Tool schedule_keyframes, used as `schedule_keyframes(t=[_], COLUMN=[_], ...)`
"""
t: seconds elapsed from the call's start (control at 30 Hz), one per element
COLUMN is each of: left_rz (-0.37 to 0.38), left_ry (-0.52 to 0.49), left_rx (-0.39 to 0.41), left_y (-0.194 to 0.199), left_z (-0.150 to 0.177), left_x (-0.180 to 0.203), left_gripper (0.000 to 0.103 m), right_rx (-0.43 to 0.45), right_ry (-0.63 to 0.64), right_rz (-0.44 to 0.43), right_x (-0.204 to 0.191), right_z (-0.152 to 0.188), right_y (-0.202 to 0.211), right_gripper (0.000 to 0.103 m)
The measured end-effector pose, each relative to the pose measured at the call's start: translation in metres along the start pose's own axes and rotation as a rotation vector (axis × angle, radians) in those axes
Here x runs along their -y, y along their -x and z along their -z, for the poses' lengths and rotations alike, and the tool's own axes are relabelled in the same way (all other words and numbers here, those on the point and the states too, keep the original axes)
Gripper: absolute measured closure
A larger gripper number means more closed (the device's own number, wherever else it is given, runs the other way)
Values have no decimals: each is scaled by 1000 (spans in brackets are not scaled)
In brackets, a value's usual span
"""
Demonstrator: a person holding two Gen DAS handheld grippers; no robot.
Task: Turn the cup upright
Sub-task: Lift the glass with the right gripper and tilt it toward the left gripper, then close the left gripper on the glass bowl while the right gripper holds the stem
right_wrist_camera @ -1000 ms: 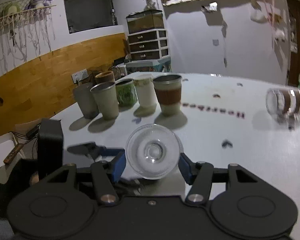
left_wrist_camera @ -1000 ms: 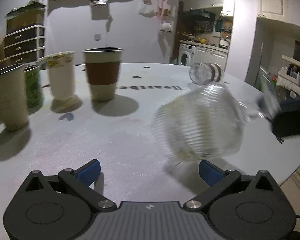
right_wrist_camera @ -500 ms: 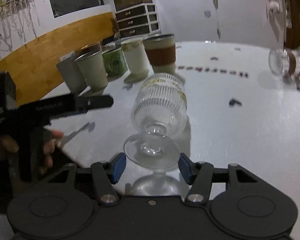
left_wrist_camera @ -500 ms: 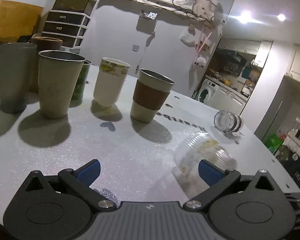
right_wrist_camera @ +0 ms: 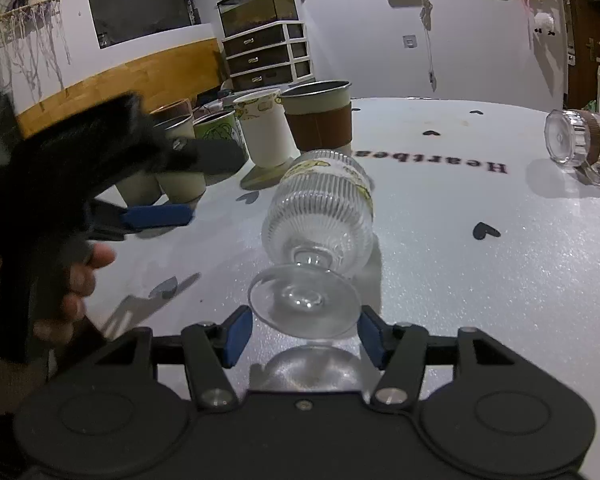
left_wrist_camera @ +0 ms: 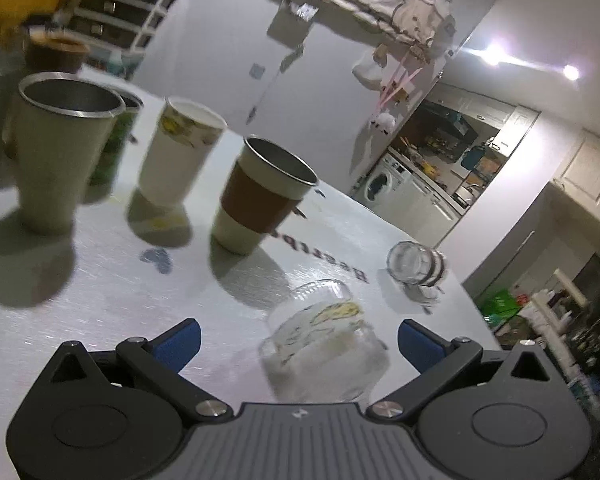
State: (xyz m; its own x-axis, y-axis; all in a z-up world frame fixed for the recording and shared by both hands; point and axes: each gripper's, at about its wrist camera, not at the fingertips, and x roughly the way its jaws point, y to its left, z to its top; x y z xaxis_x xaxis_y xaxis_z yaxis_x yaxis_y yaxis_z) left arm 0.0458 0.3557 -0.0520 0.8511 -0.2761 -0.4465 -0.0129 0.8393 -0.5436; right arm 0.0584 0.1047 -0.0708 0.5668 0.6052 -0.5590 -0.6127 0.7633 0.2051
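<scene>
At the left of the right wrist view the left claw [right_wrist_camera: 156,216] hangs wide open, holding nothing. Centre frame, the ribbed glass cup [right_wrist_camera: 320,216] lies on its side on the white worktop [right_wrist_camera: 480,280]. The right claw [right_wrist_camera: 305,334] spreads open, its blue pads flanking the cup's foot.

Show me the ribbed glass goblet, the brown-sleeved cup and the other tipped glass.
Ribbed glass goblet [right_wrist_camera: 320,216]: right wrist view, ribbed bowl wall.
Brown-sleeved cup [right_wrist_camera: 320,126]: right wrist view, brown sleeve.
Other tipped glass [left_wrist_camera: 414,268]: left wrist view, clear side near its base.
</scene>
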Motion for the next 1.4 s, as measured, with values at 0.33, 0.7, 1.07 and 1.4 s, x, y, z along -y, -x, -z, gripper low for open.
schedule_keyframes(t=[0.33, 0.7, 1.07, 1.4], left_rz=[88, 80, 91, 96], left_ry=[139, 173, 197, 51], left_rx=[-108, -192, -279, -204], left_y=[-40, -73, -93, -70], left_z=[-12, -11, -13, -8], left_x=[2, 4, 1, 23], left_gripper=[1, 7, 27, 28], right_rx=[159, 160, 177, 159], right_ry=[-37, -43, -5, -7], right_rz=[32, 75, 64, 59], right_x=[2, 4, -2, -2], right_z=[-15, -6, -2, 1], right_y=[24, 12, 13, 13], right_gripper=[83, 91, 89, 89])
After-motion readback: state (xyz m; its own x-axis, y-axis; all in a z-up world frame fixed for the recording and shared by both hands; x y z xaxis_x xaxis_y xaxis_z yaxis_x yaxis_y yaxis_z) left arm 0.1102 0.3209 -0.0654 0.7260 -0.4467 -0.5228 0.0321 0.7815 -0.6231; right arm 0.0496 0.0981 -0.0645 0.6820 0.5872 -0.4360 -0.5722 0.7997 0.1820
